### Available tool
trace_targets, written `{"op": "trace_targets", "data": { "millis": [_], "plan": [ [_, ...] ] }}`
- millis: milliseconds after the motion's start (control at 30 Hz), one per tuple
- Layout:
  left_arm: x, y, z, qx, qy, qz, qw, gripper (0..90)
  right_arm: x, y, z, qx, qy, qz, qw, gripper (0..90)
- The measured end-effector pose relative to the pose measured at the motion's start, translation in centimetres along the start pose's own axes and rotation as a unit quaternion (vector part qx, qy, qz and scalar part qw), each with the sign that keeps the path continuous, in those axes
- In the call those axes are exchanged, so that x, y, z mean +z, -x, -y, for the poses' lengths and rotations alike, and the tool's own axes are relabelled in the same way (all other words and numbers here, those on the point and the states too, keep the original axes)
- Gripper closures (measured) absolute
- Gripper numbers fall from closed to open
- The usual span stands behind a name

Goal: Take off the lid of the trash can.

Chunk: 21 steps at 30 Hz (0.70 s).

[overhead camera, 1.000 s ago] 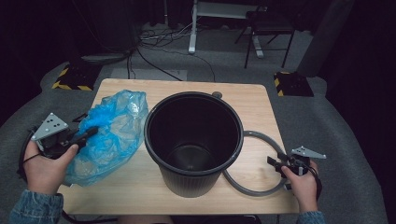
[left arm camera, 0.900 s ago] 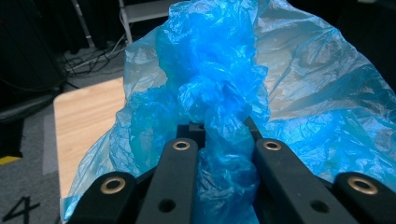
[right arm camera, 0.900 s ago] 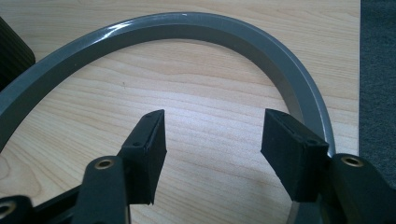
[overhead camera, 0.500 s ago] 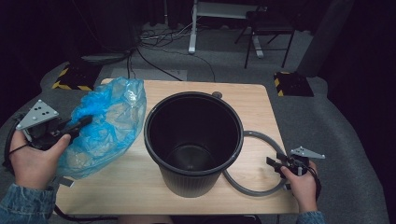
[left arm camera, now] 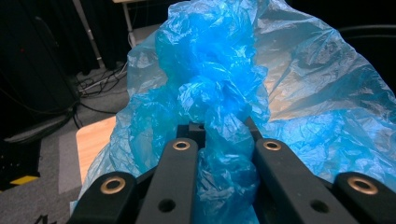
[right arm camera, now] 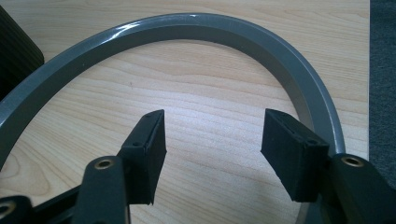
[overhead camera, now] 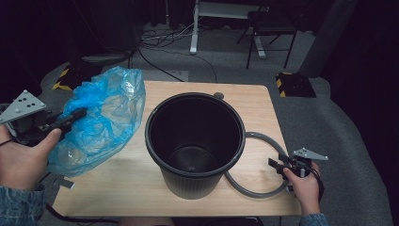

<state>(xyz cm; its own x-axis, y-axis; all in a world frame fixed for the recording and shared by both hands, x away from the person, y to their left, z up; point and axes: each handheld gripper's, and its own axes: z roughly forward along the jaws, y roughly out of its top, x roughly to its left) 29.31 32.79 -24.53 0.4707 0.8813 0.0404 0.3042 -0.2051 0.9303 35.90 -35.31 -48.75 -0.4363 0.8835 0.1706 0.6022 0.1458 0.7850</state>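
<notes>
In the high view, the left gripper (overhead camera: 70, 117) holds a blue plastic bag (overhead camera: 101, 122) at the left side of the wooden table (overhead camera: 141, 183). The bag is lifted at its upper part, and its lower part rests on the table, just beside the black bucket (overhead camera: 195, 141) which stands upright in the middle. The right gripper (overhead camera: 277, 165) hovers near the right edge, close to a grey ring (overhead camera: 263, 190) that lies flat on the table and partly goes under the bucket.

In the left gripper view, the jaws are closed on a bunched fold of the bag (left arm camera: 224, 84); the film goes up between them. I judge the bag is very light, soft and a little slippery, so it can slide out or tear if it is pulled hard. A gathered edge near the opening is the best place to grip it.

In the right gripper view, the jaws stand wide apart and hold nothing. The grey ring (right arm camera: 196, 25) curves in front of them on the wood. It looks stiff and smooth.
</notes>
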Motion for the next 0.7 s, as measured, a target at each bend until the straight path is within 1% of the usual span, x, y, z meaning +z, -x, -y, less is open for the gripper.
{"op": "trace_targets", "data": {
  "millis": [133, 200, 300, 533, 700],
  "plan": [
    [-0.3, 0.1, -0.6, 0.005, 0.008, 0.009, 0.9999, 83.4, 0.0, 0.0, 0.0, -0.001, 0.0, 0.0, 1.0, 40.2],
    [-0.4, 0.2, -1.0, 0.006, 0.013, 0.017, 0.9998, 83.4, 0.0, -0.1, 0.0, -0.002, 0.001, 0.0, 1.0, 40.2],
    [-0.5, 0.4, -1.6, 0.014, 0.016, 0.024, 0.9995, 83.4, 0.0, -0.1, 0.0, -0.002, 0.0, 0.0, 1.0, 40.2],
    [-0.3, 1.6, -3.0, 0.033, 0.024, 0.039, 0.9984, 83.4, -0.1, -0.1, 0.1, -0.002, -0.001, 0.0, 1.0, 40.2],
    [0.4, 2.5, -3.8, 0.042, 0.033, 0.057, 0.9969, 83.4, -0.4, -0.2, 0.2, 0.001, 0.002, 0.0, 1.0, 40.2]
  ]
}}
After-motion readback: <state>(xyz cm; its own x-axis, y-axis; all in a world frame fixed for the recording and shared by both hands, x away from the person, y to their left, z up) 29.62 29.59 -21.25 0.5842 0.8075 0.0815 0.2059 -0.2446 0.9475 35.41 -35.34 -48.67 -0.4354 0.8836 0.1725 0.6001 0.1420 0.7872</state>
